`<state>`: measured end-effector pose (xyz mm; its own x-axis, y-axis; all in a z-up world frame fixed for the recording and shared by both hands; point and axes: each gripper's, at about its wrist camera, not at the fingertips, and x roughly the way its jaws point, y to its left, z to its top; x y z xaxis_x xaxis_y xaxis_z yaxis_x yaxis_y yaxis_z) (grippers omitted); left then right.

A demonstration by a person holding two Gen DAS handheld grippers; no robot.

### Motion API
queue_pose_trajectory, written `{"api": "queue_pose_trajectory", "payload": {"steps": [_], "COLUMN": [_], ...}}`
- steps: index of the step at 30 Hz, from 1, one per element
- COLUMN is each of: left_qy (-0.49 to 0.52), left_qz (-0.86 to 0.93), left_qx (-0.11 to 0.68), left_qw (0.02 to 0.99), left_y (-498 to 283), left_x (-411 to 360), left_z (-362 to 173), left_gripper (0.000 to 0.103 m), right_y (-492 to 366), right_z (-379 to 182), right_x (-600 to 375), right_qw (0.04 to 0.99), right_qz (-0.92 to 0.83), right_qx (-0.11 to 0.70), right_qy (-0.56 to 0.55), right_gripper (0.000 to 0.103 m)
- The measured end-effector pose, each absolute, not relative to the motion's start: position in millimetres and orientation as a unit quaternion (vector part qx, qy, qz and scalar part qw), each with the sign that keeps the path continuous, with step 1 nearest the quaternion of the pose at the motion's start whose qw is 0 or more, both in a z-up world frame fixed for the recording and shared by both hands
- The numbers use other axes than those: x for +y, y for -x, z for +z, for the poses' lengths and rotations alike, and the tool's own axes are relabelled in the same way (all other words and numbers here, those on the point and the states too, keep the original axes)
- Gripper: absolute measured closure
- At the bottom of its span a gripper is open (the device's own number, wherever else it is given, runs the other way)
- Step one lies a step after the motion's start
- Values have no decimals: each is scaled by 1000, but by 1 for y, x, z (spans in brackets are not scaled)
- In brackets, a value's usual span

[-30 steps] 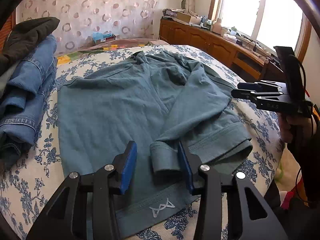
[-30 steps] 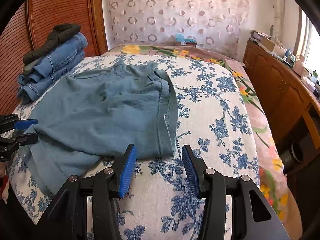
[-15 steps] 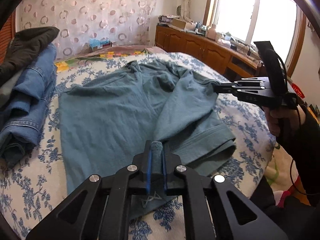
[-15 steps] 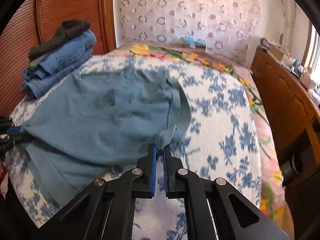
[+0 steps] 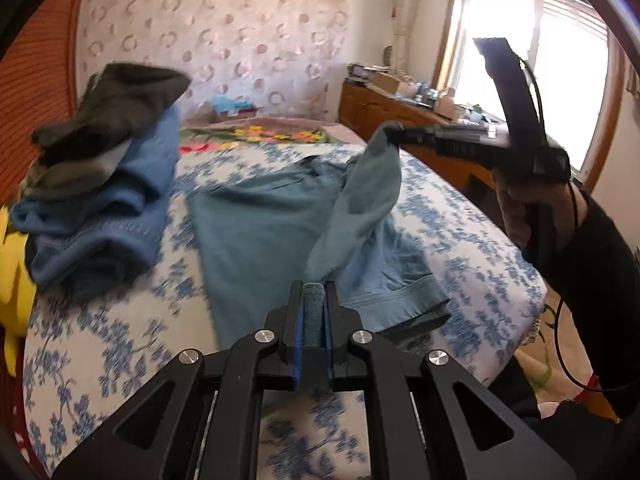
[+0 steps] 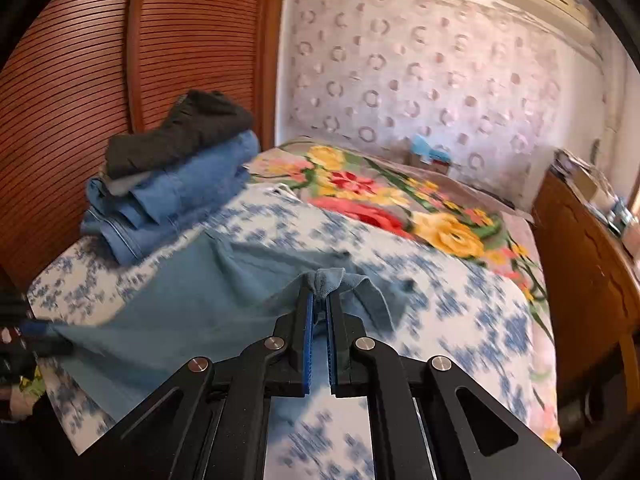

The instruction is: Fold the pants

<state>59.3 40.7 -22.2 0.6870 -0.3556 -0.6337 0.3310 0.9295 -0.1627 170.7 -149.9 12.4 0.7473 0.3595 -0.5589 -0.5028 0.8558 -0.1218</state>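
Teal-blue pants [image 5: 260, 216] lie on a bed with a blue-flowered sheet [image 5: 448, 220]. My left gripper [image 5: 314, 292] is shut on the hem of one pant leg. My right gripper [image 6: 319, 292] is shut on a bunched part of the same pants [image 6: 192, 304] at the waist end. In the left wrist view the right gripper [image 5: 394, 136], held by a hand, lifts a flap of the fabric well above the bed. The left gripper [image 6: 32, 330] shows at the left edge of the right wrist view, pulling the cloth taut. The lifted leg hangs between both grippers.
A stack of folded jeans with a dark garment on top [image 5: 108, 184] sits at the bed's left side, against a slatted wooden headboard [image 6: 120, 60]. A flowered blanket [image 6: 400, 204] covers the far end. A cluttered wooden cabinet [image 6: 588, 264] runs along the right, under a window [image 5: 560, 72].
Both grippers went from open to shut on the pants, then rose and moved over the bed, lifting one leg off the sheet.
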Motion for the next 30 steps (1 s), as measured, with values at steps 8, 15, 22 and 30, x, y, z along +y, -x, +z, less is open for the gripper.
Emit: {"api": "queue_pose_trajectory", "payload": {"steps": [8, 15, 22, 30], "left_qy": [36, 39, 44, 38], "left_qz": [-155, -150, -151, -150], "left_qx": [370, 387, 392, 393], "left_qw": [915, 909, 906, 906], "left_y": [-57, -54, -56, -60], "left_x": [68, 70, 74, 72], "left_z": [-43, -60, -70, -72], "left_gripper": [94, 94, 94, 93], "right_y": [-197, -220, -200, -140], "right_z": [3, -6, -13, -32], "right_x": [-102, -84, -121, -164], "right_qw": [912, 904, 914, 910], "right_qz": [265, 259, 228, 232], "right_qx": [270, 297, 306, 323], "right_qy": [160, 167, 139, 116], "right_gripper": [97, 95, 64, 63]}}
